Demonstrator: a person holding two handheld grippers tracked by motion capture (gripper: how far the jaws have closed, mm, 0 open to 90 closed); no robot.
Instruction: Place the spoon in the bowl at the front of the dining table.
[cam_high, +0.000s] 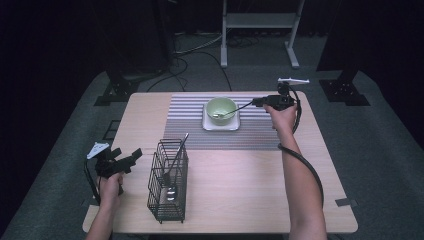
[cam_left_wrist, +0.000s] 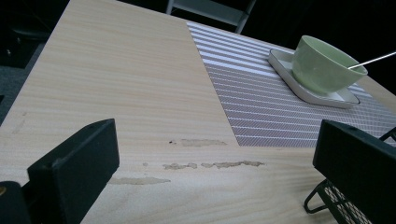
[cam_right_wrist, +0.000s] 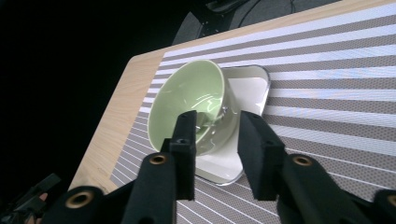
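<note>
A pale green bowl (cam_high: 221, 108) (cam_left_wrist: 327, 65) (cam_right_wrist: 191, 100) stands on a small white square plate (cam_high: 220, 126) (cam_left_wrist: 285, 60) (cam_right_wrist: 247, 84) on the striped placemat (cam_high: 185, 120). A metal spoon (cam_high: 235, 111) (cam_left_wrist: 371, 59) rests with its head in the bowl, its handle slanting up toward my right gripper (cam_high: 259, 102) (cam_right_wrist: 218, 122). That gripper hovers just right of the bowl, its jaws apart and not pressing on the handle. My left gripper (cam_high: 132, 159) (cam_left_wrist: 217, 130) sits at the table's left edge, open wide and empty.
A black wire basket (cam_high: 169, 180) (cam_left_wrist: 336, 205) with cutlery (cam_high: 175, 160) in it stands at the front left, close to my left gripper. Bare wooden tabletop (cam_high: 250, 185) stretches in front of the placemat. A white frame (cam_high: 260, 20) stands on the floor beyond the table.
</note>
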